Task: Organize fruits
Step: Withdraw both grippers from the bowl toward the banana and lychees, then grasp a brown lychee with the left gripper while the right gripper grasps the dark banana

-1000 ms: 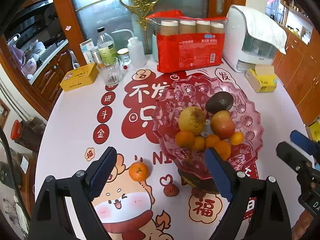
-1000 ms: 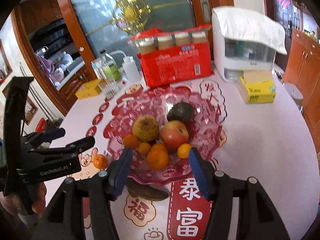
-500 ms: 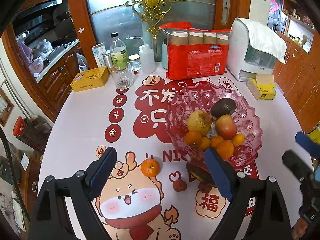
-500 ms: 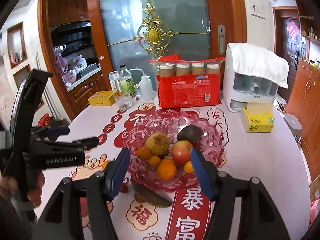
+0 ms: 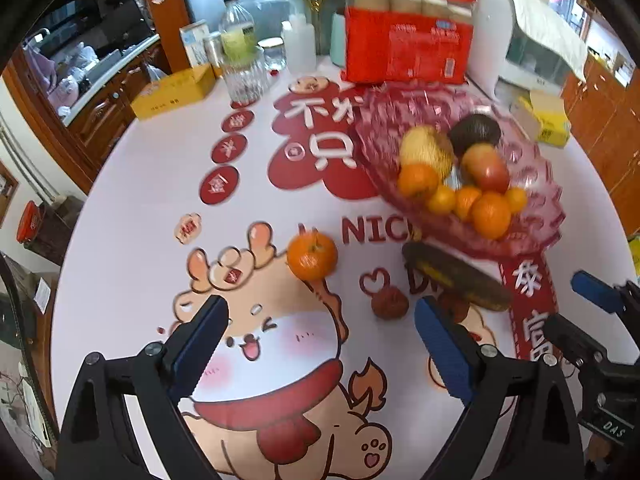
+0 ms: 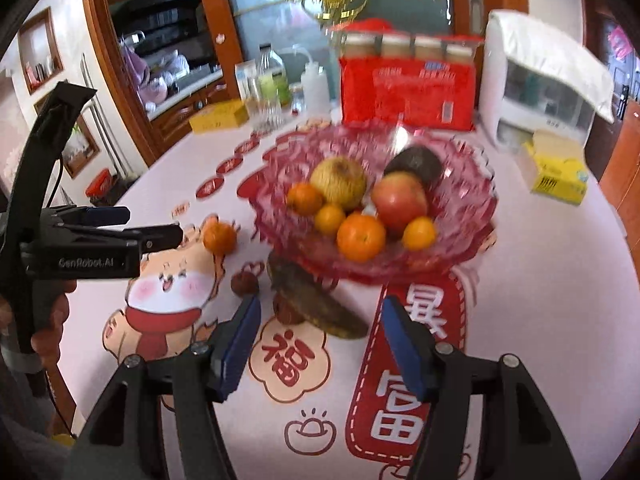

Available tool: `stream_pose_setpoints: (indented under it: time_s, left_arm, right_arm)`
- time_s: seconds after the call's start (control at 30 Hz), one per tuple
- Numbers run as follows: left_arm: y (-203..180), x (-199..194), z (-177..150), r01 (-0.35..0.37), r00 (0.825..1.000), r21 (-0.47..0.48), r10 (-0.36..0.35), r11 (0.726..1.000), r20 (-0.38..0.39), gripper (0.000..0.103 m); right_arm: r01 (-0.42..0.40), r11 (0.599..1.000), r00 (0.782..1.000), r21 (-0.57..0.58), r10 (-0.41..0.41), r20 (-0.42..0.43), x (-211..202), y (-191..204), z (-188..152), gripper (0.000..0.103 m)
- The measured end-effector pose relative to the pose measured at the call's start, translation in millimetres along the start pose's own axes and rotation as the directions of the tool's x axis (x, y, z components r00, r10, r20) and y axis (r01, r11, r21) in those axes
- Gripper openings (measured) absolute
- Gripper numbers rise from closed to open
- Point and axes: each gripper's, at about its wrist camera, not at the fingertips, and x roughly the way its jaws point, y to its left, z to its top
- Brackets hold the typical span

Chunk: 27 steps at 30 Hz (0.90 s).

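We see the fruits in two groups. Most of them lie in the pink glass bowl (image 6: 472,200) that stands on the table (image 5: 132,208): a yellowish pear (image 6: 339,184), a red apple (image 6: 399,199), a dark avocado (image 6: 416,165) at the back, and several oranges, the biggest orange (image 6: 361,237) at the front of the pile. The other group lies outside the bowl, on the printed cloth. A single tangerine (image 5: 312,255) sits beside the cartoon animal's ear, well apart from the bowl. Near it is a small dark red fruit (image 5: 390,302), and a second one (image 6: 286,309) is partly hidden behind a long dark brownish fruit (image 6: 320,304) that lies just under the bowl's front rim; what kind it is we cannot tell.

Our left gripper (image 5: 318,344) hangs above the cloth with its blue pads far apart. Its jaws have just been opening, and there is nothing between them; the tangerine is in front of them, not touched. Our right gripper (image 6: 318,336) is about half open and also holds nothing; the long dark fruit lies just ahead of its gap.

Behind the bowl stand a red package (image 6: 408,94) with jars on top, a white appliance (image 6: 540,92) covered with a cloth, a yellow tissue box (image 6: 558,170), a yellow tin (image 5: 174,90), and some bottles (image 5: 236,36) with a glass.
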Motion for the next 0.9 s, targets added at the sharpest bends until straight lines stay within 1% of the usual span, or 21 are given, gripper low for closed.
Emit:
stream_pose_setpoints:
  time_s: [0.07,0.13,0.17,0.2,0.23,0.3,0.4,0.67,0.7,0.77,0.9]
  left_arm:
    - [-3,9,-3,0.013,1.000,0.011,-0.013,1.000,-0.015,0.091]
    - [-5,19,-6,0.041,0.998,0.020,-0.041,0.999,-0.038,0.086]
    - [-7,26,-7,0.057,0.997,0.020,-0.056,0.998,-0.055,0.085]
    - [-8,32,-8,0.069,0.995,0.016,-0.067,0.998,-0.070,0.080]
    - [-8,37,-8,0.082,0.993,0.011,-0.080,0.997,-0.084,0.073]
    - [-9,49,-9,0.114,0.986,-0.009,-0.114,0.993,-0.121,0.066]
    - [-8,60,-10,0.134,0.979,-0.031,-0.138,0.990,-0.153,0.062]
    - [-11,69,-9,0.138,0.976,-0.026,-0.140,0.990,-0.168,0.061]
    - [-11,69,-9,0.139,0.975,-0.024,-0.142,0.990,-0.170,0.061]
    - [-12,70,-8,0.142,0.974,-0.021,-0.143,0.990,-0.173,0.059]
    - [-13,73,-7,0.149,0.972,-0.027,-0.151,0.989,-0.179,0.058]
  right_arm:
    - [-0.004,1.000,1.000,-0.003,0.003,-0.023,11,0,-1,0.063]
    - [-0.005,1.000,0.999,-0.019,0.004,-0.040,23,1,-1,0.063]
    - [-0.001,1.000,0.999,-0.027,0.000,-0.047,28,1,-1,0.063]
    - [0.003,0.999,0.998,-0.035,-0.005,-0.056,33,1,-1,0.063]
    - [0.000,0.999,0.998,-0.041,-0.002,-0.061,38,1,-1,0.063]
    - [-0.009,0.998,0.998,-0.054,0.005,-0.068,46,2,0,0.063]
    - [-0.015,0.996,0.997,-0.083,0.009,-0.078,57,6,2,0.063]
    - [-0.041,0.991,0.993,-0.131,0.027,-0.112,85,12,10,0.063]
    - [-0.047,0.990,0.993,-0.133,0.031,-0.116,88,13,12,0.062]
    - [-0.075,0.988,0.989,-0.134,0.057,-0.135,94,13,14,0.052]
    - [-0.091,0.985,0.987,-0.146,0.070,-0.144,94,15,14,0.049]
